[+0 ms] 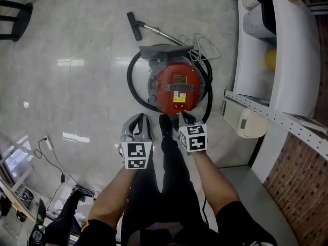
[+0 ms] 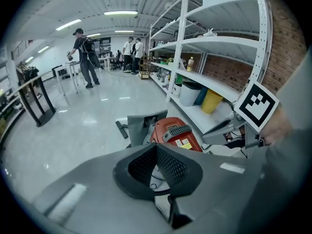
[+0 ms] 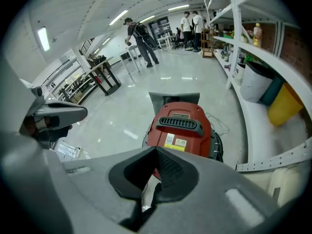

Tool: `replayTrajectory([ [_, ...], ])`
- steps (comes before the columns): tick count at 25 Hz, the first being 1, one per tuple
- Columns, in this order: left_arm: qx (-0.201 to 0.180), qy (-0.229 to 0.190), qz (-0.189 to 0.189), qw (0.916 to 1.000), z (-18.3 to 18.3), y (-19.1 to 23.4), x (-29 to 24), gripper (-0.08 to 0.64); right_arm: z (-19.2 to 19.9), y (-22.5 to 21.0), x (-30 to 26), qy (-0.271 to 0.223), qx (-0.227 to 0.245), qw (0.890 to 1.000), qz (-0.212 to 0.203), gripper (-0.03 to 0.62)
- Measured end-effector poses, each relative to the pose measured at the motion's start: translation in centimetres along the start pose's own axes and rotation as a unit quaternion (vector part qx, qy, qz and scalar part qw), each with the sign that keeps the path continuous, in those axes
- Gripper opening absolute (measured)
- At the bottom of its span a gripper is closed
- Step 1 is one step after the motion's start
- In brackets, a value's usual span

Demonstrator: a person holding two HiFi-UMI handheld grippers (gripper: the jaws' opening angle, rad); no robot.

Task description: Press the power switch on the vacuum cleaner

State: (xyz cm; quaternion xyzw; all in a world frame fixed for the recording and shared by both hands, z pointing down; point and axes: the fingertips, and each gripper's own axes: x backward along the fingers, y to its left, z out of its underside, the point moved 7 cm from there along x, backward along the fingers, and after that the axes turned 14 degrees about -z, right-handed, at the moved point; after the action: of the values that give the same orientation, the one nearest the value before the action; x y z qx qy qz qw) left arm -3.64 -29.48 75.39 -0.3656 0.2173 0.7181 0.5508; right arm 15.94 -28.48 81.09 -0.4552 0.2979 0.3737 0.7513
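On the left of the head view, my left gripper (image 1: 138,121) hangs over the pale floor (image 1: 77,86), its marker cube (image 1: 136,155) nearest me. In its own view the fingers (image 2: 171,165) are closed tip to tip with nothing between them, and they point toward the vacuum cleaner (image 2: 173,133) at about 12 o'clock. A black hose (image 1: 129,81) loops round the vacuum's 9 o'clock side, and a metal wand with a dark floor nozzle (image 1: 135,25) lies on the floor out at 11 o'clock. The vacuum cleaner (image 1: 178,87) stands on the floor straight ahead of both grippers: a round red body with a dark grip across its top and yellow and white labels below that. I cannot pick out its power switch at this size. My shoe (image 1: 165,124) shows between the two grippers. My right gripper (image 1: 183,118) is close to the vacuum's 6 o'clock edge, though I cannot tell whether it touches. In its own view the fingers (image 3: 168,172) are also pressed together and empty, with the red body (image 3: 180,126) just beyond them. At 3 o'clock stands white shelving (image 1: 287,50), with a yellow object (image 1: 270,59) on one shelf.
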Motion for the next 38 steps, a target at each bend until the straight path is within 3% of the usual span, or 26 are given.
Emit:
replayTrajectory([
  [8,0.010,0.035,0.013,0.9992,3.3,-2.2,-3.3,0.015,2.0,-2.4,-5.6,0.056,0.000,0.998,0.001,-0.008],
  [16,0.019,0.047,0.015,0.9986,4.1,-2.1,-4.5,0.015,3.3,-3.2,-7.5,0.094,-0.004,0.996,0.002,-0.008],
  [31,0.005,0.052,0.031,0.9982,4.1,-1.0,-4.1,0.015,3.3,-2.2,-9.2,0.126,0.007,0.992,0.001,-0.008],
  [38,0.012,0.039,0.027,0.9988,2.0,-0.2,-3.0,0.015,1.3,-0.3,-7.9,0.123,0.029,0.992,-0.007,-0.008],
])
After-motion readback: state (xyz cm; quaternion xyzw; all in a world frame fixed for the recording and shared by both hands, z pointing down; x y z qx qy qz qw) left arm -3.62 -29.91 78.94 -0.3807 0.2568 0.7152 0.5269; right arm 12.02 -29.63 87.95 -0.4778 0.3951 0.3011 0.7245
